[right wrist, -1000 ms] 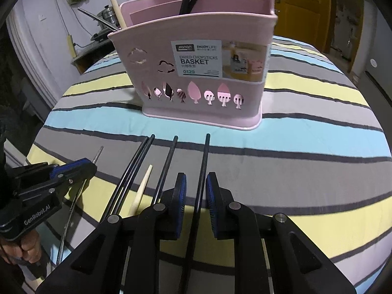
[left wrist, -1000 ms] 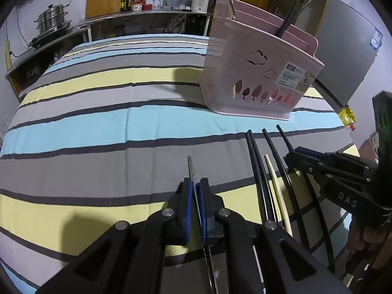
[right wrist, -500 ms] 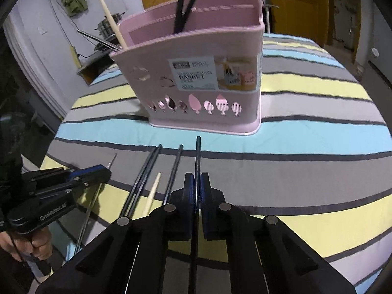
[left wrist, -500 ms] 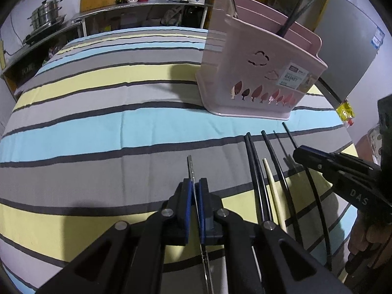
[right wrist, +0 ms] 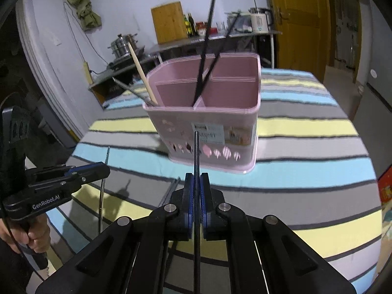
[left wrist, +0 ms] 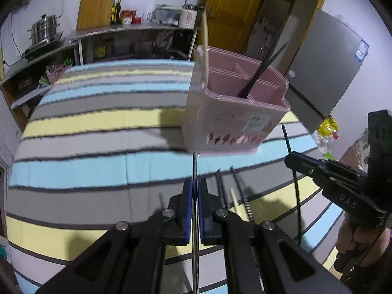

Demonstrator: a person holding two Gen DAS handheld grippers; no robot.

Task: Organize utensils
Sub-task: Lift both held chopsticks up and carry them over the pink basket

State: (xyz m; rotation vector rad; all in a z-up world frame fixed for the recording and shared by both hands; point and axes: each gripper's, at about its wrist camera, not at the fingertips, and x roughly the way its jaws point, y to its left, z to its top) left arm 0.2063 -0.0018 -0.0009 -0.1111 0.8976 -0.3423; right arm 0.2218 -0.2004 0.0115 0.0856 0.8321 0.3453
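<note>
A pink chopstick basket [left wrist: 235, 122] [right wrist: 210, 122] stands on the striped tablecloth, with two black chopsticks [right wrist: 205, 49], a wooden one [right wrist: 142, 71] and a metal one [right wrist: 127, 88] in its compartments. My left gripper [left wrist: 195, 193] is shut on a thin metal chopstick [left wrist: 194, 166], lifted above the cloth. My right gripper [right wrist: 196, 191] is shut on a black chopstick [right wrist: 196, 152], lifted and pointing at the basket. Two black chopsticks [left wrist: 221, 188] and a wooden one [left wrist: 234, 198] lie on the cloth between the grippers.
The striped table [left wrist: 98, 127] ends at the left and near edges. A metal counter [left wrist: 122, 31] with pots and bottles stands behind it. A grey fridge [left wrist: 325, 66] and a yellow door [right wrist: 299, 19] are at the far right.
Both grippers have risen off the cloth with their chopsticks. The right gripper, open around the black chopstick a second ago, shut on it. The basket now appears lower in both views.
</note>
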